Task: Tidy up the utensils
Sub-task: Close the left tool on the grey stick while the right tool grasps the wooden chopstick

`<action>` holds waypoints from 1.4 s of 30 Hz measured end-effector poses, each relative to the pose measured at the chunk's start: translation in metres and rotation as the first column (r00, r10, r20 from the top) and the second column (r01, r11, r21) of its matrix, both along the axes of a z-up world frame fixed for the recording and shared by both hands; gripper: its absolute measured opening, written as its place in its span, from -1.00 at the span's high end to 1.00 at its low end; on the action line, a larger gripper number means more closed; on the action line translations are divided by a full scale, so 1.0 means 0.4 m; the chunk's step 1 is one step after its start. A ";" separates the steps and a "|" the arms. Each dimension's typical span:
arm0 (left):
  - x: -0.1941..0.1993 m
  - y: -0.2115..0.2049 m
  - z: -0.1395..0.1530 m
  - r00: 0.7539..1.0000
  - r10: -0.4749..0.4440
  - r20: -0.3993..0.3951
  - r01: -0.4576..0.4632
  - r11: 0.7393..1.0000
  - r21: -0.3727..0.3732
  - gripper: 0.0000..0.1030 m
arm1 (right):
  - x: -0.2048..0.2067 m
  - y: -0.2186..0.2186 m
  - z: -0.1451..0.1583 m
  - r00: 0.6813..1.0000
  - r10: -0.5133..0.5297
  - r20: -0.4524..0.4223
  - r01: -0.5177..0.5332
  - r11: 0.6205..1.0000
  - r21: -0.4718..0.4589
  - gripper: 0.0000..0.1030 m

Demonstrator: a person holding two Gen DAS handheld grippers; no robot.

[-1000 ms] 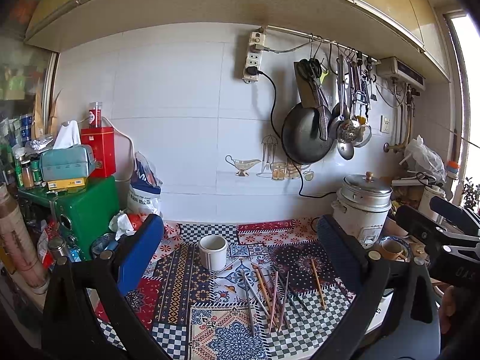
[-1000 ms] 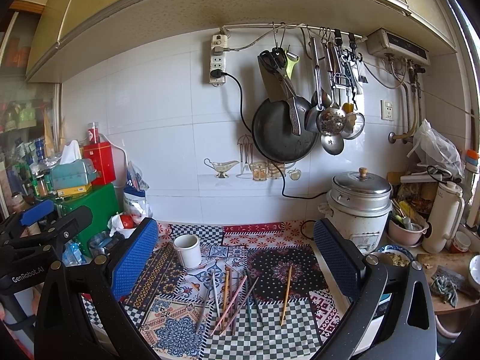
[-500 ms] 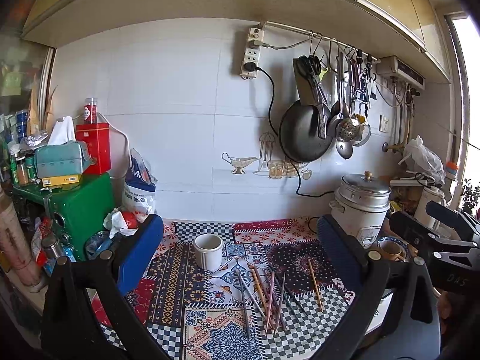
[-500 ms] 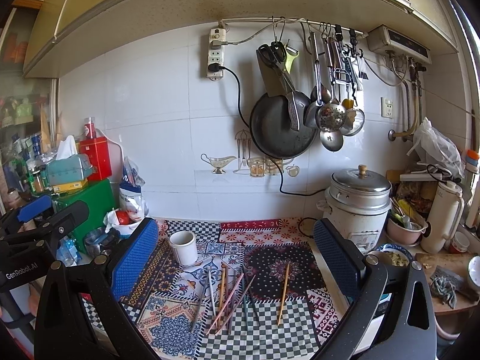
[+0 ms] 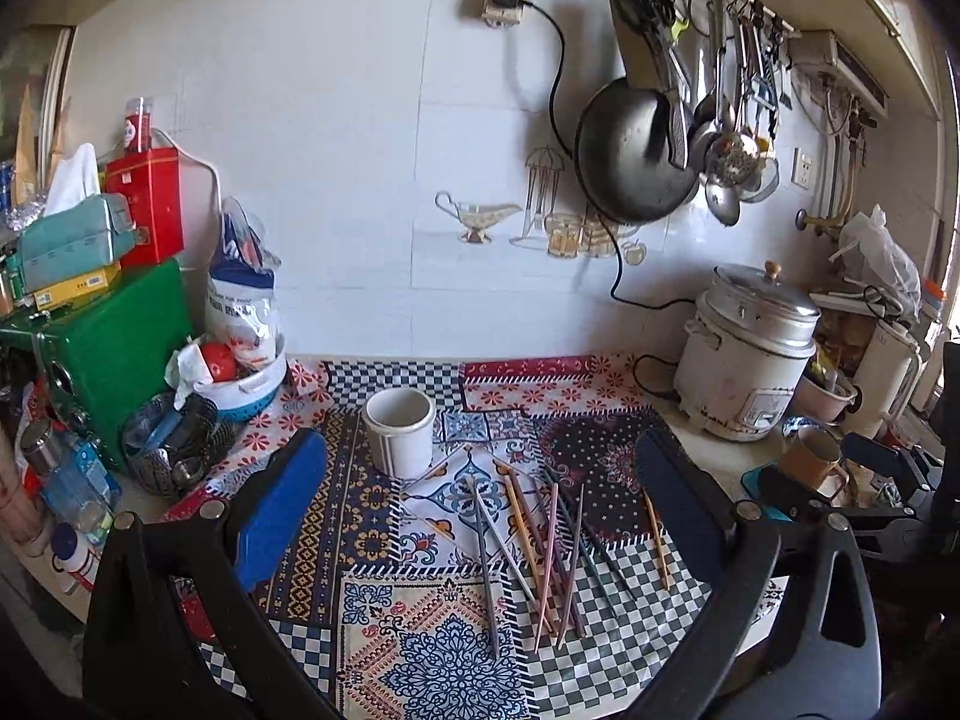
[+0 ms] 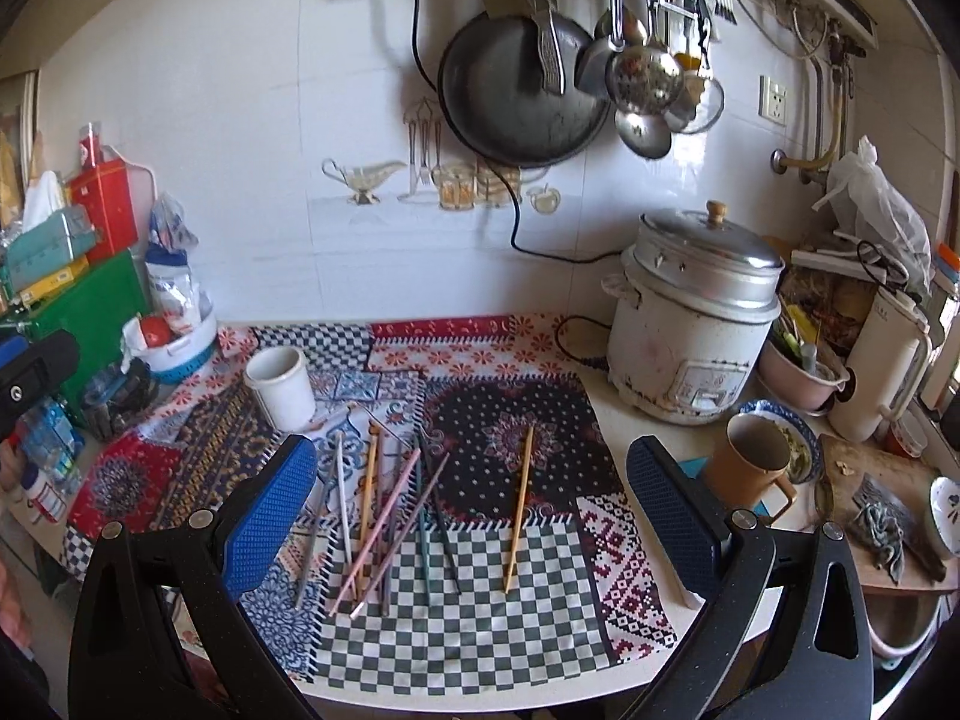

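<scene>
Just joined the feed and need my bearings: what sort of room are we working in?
Most likely a home kitchen counter: a wok and ladles hang on the tiled wall, a rice cooker stands at the back, and chopsticks lie loose on the patterned cloth.

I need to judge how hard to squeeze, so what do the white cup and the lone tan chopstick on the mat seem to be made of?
The white cup looks like glazed ceramic or enamel: smooth, opaque, thick-walled, with a rolled rim; the pictures can't settle which. The lone tan chopstick looks like bamboo or wood: matte, pale brown, uncoated. Both read as rigid.
</scene>
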State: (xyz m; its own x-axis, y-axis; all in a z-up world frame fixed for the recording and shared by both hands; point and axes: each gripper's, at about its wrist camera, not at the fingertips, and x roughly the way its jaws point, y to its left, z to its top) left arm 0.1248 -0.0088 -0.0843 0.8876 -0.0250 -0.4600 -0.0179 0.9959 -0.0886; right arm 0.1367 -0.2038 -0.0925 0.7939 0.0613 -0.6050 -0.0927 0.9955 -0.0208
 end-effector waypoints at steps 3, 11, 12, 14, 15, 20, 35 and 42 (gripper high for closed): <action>0.080 0.011 -0.069 0.996 -0.006 -0.093 0.003 1.000 -0.031 -1.00 | 0.060 -0.008 -0.063 0.995 -0.003 -0.101 -0.002 0.999 -0.043 -0.99; 0.274 0.070 -0.259 0.945 0.080 -0.317 -0.096 0.995 -0.036 -1.00 | 0.210 -0.044 -0.219 0.941 0.005 -0.338 -0.029 0.998 -0.064 -0.99; 0.292 0.075 -0.283 0.937 0.087 -0.339 -0.102 0.994 -0.026 -1.00 | 0.226 -0.051 -0.238 0.932 0.002 -0.363 -0.027 0.998 -0.064 -0.99; 0.330 0.078 -0.334 0.916 0.091 -0.390 -0.095 0.995 0.008 -1.00 | 0.263 -0.064 -0.275 0.909 -0.005 -0.416 -0.023 0.998 -0.062 -0.99; 0.348 0.077 -0.357 0.904 0.089 -0.417 -0.086 0.996 0.027 -1.00 | 0.277 -0.071 -0.291 0.900 -0.010 -0.436 -0.020 0.998 -0.065 -0.99; 0.418 0.070 -0.470 0.831 0.019 -0.555 -0.008 1.000 0.022 -0.73 | 0.355 -0.115 -0.361 0.852 -0.027 -0.523 0.001 0.999 -0.050 -0.99; 0.463 0.006 -0.593 0.649 -0.131 -0.750 0.127 0.990 -0.062 0.21 | 0.499 -0.128 -0.440 0.799 -0.020 -0.602 -0.002 0.999 -0.036 -0.27; 0.465 -0.001 -0.593 0.627 -0.142 -0.766 0.140 0.988 -0.069 0.51 | 0.551 -0.116 -0.459 0.769 0.030 -0.639 -0.030 0.999 0.011 0.04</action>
